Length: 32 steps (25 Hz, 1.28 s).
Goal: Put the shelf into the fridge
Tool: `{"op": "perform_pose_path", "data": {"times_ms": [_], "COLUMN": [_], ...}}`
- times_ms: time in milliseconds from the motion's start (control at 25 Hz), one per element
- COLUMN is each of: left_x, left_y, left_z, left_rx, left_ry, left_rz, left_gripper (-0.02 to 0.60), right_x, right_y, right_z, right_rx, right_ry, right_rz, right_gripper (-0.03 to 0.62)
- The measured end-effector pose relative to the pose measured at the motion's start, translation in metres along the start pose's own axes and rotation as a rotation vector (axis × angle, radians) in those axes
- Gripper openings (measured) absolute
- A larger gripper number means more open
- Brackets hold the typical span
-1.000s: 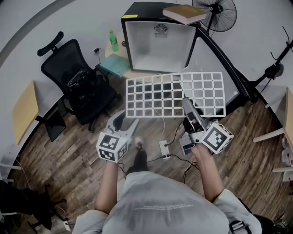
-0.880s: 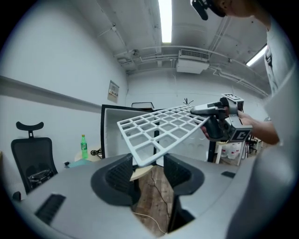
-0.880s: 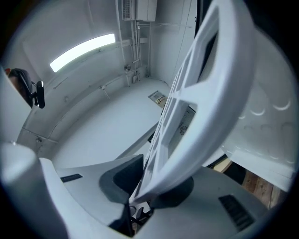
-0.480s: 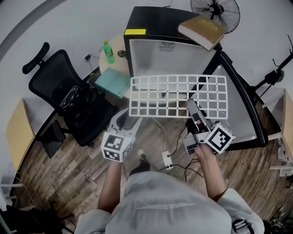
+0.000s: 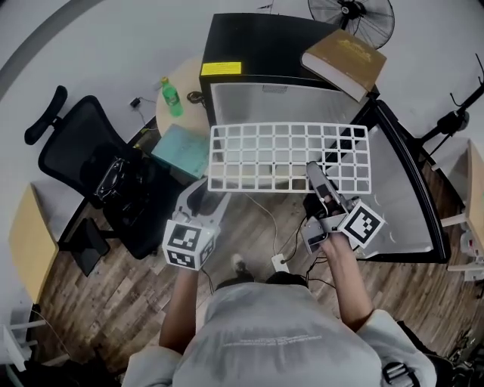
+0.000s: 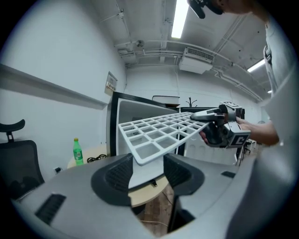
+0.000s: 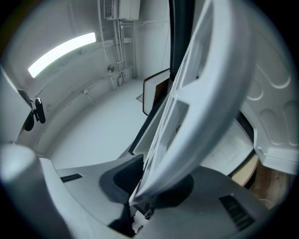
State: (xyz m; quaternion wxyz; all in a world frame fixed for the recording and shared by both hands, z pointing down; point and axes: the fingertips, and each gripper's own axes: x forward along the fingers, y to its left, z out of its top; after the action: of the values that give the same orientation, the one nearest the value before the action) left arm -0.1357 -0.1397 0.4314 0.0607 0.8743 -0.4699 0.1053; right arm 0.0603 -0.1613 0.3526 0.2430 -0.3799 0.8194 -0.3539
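A white grid shelf [image 5: 287, 157] hangs level in front of the open black fridge [image 5: 257, 57], its far edge over the white inside [image 5: 280, 106]. My left gripper [image 5: 210, 198] is at the shelf's near left corner. In the left gripper view that corner [image 6: 142, 156] sits wedged between the two pads of the left gripper [image 6: 145, 170]. My right gripper [image 5: 311, 168] is shut on the near edge, right of the middle. In the right gripper view the shelf [image 7: 205, 93] runs edge-on out of the closed right gripper [image 7: 145, 191].
The fridge door [image 5: 401, 196] stands swung open to the right. A book [image 5: 344, 60] lies on the fridge, with a fan [image 5: 352, 11] behind. Left are a round table with a green bottle [image 5: 168, 97] and an office chair [image 5: 98, 174]. A power strip and cables [image 5: 281, 263] lie on the floor.
Both grippers have carried the shelf forward, toward the fridge. The fridge and its open door now look nearer, and the shelf's far edge overlaps the opening.
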Motion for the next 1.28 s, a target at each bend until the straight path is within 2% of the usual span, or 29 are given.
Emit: {"op": "perform_pose_path", "data": {"times_ms": [440,680,920,1280], "left_x": [0.028,0.038,0.047,0.059], "left_y": [0.013,0.014,0.021,0.026], "left_z": [0.005,0.012,0.012,0.005], "left_rx": [-0.012,-0.004,-0.005,-0.02], "left_ry": [0.043,0.046,0.07,0.093], "left_rz": [0.033,0.051,0.07,0.073], "left_gripper": [0.207,0.204,0.203,0.201], "right_x": [0.017,0.023,0.032,0.04], "right_y": [-0.044,-0.057,-0.069,-0.083], "right_z": [0.004,0.011,0.011,0.013], "right_rx": [0.132,0.178,0.21,0.201], "right_ry": [0.002,-0.001,0.005,0.017], "right_rz": [-0.025,-0.004,0.0,-0.018], "right_gripper": [0.058,0.058,0.058,0.058]}}
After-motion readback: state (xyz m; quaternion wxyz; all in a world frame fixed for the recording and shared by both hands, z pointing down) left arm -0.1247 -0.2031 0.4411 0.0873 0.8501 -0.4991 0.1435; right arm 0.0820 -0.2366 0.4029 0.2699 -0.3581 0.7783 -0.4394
